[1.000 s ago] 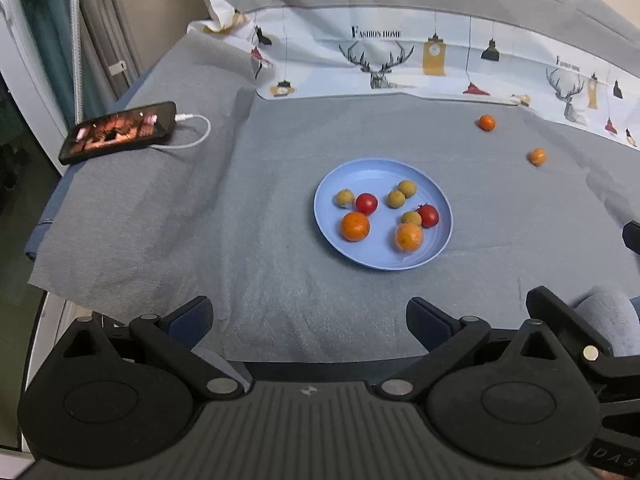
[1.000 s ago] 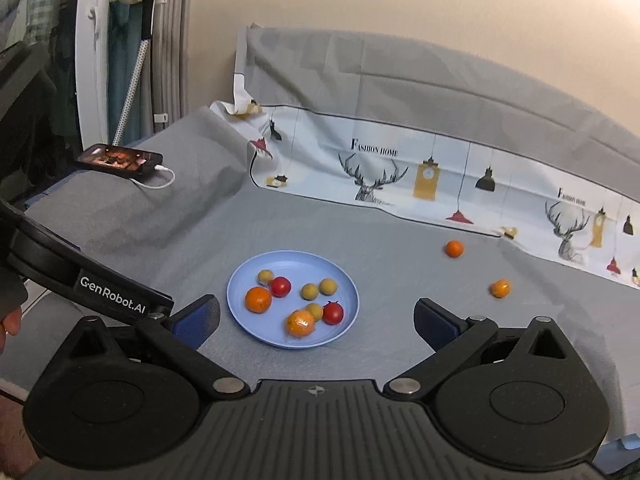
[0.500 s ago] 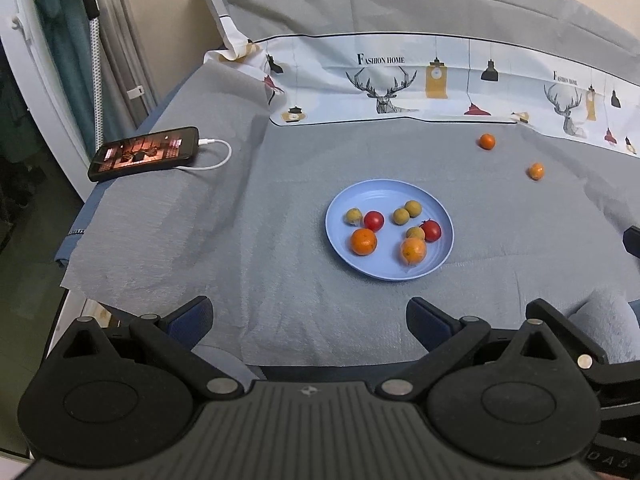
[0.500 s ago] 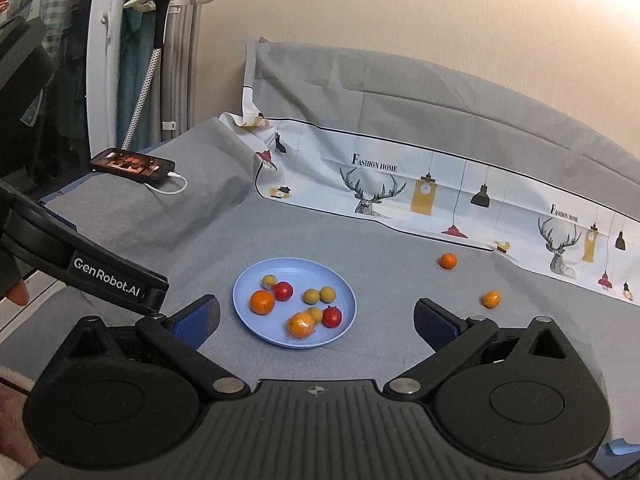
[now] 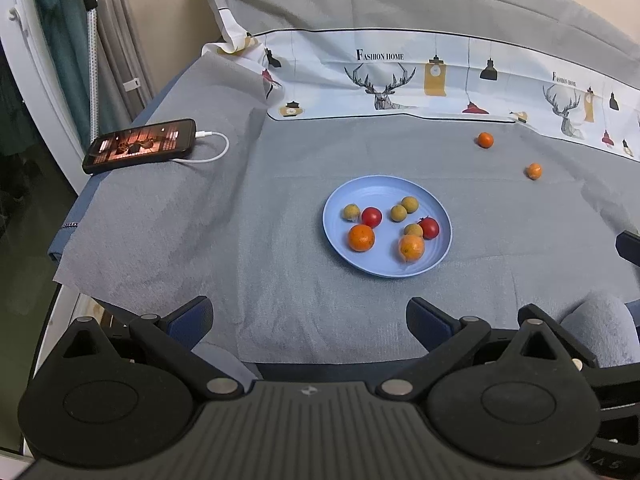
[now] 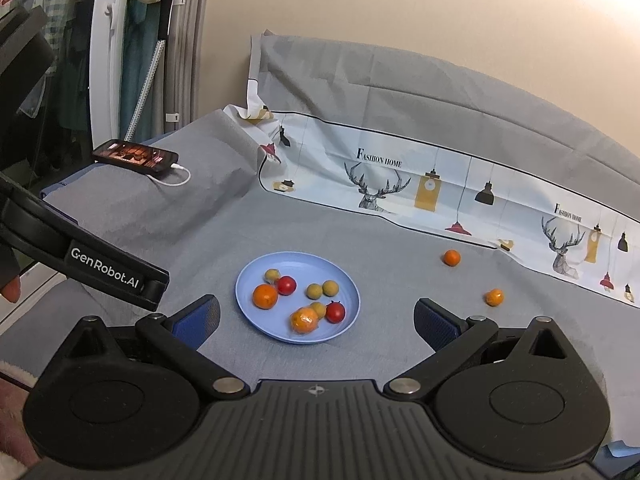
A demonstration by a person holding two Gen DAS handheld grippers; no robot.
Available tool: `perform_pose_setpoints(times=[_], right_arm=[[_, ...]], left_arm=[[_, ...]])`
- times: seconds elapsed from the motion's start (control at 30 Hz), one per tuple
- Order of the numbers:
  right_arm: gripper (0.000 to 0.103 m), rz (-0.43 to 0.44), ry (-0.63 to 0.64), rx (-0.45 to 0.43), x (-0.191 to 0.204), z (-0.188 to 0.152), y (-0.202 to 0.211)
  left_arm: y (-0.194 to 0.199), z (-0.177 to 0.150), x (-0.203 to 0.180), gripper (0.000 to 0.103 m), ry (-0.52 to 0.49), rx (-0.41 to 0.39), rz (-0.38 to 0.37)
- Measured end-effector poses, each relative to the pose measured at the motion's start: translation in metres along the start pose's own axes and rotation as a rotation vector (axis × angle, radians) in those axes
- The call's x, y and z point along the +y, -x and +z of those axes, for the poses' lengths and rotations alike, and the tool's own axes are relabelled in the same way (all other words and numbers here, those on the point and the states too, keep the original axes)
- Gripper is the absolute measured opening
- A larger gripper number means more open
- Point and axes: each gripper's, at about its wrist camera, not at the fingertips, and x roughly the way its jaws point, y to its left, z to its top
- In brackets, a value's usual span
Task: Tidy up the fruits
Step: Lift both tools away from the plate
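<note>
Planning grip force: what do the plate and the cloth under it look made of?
Plate: likely plastic, matte pale blue, with moulded concentric rings and a soft sheen. Cloth: thin grey non-woven or fabric sheet, fuzzy and creased, with draping edges.

The room was evenly lit, warm and rather dim, with soft light from above. Shadows under the plate (image 5: 436, 258) were faint. The phone (image 5: 140, 145) screen glowed orange (the brightest spot on that side). Both views bowed hard at the edges, corners going black. The centre stayed sharp; the wall (image 6: 400, 12) looked smooth and slightly washed out.
</note>
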Motion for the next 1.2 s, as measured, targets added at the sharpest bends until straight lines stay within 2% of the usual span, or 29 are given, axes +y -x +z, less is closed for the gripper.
perform_pose_setpoints(times=[0.87, 1.03, 1.2], right_arm=[[0.102, 0.025, -0.044, 0.089, -0.014, -0.011, -0.035], [0.102, -0.002, -0.111, 0.117, -0.033, -0.019, -0.051], [0.102, -0.082, -0.261, 0.160, -0.077, -0.036, -0.077]], left_arm=[[-0.036, 0.013, -0.004, 0.103, -0.002, 0.094, -0.013], [-0.056, 0.031, -0.023, 0.103, -0.031, 0.138, -0.026], [-0.083, 0.061, -0.060, 0.103, -0.089, 0.159, -0.047]])
